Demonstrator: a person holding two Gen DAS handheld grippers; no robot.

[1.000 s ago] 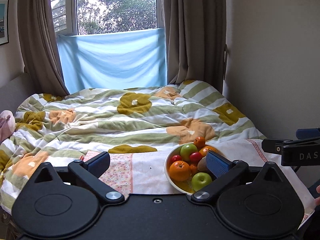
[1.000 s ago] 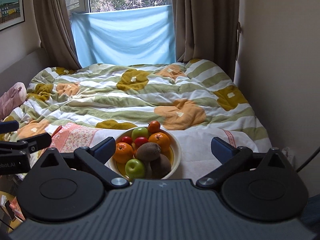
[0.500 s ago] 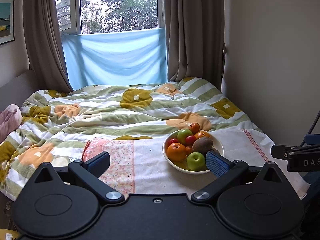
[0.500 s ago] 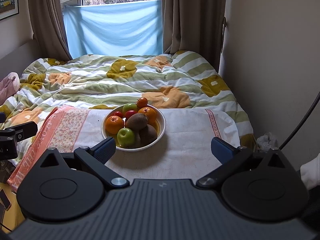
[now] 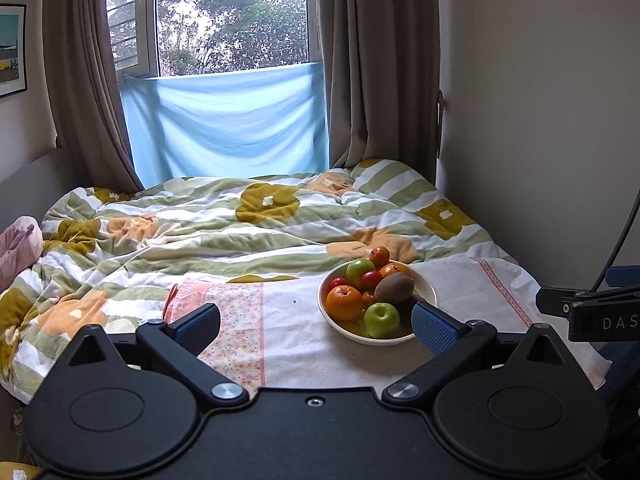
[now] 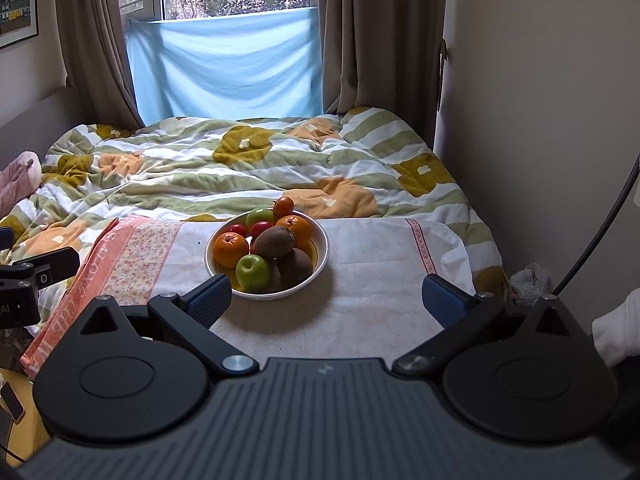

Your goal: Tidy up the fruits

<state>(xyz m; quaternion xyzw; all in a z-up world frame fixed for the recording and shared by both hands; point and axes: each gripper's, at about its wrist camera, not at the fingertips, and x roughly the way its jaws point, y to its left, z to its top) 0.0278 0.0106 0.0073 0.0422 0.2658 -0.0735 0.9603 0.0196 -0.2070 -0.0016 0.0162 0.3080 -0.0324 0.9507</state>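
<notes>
A round white bowl (image 6: 322,240) heaped with fruit sits on the pale cloth with a pink floral border (image 6: 132,256), spread over the foot of the bed's green-striped flowered duvet (image 6: 240,168). On top lie a brown kiwi (image 6: 274,241), a green apple (image 6: 253,272) and an orange (image 6: 230,249); the small red ones may be tomatoes. My right gripper (image 6: 326,298) and my left gripper (image 5: 316,326) both gape wide, empty, near the bowl.

Daylight enters a window (image 5: 232,16) flanked by brown curtains (image 5: 380,64), a blue sheet (image 5: 228,120) across its lower half. Plain beige walls (image 5: 540,100) surround a bed (image 6: 240,160) with a flowered duvet.
</notes>
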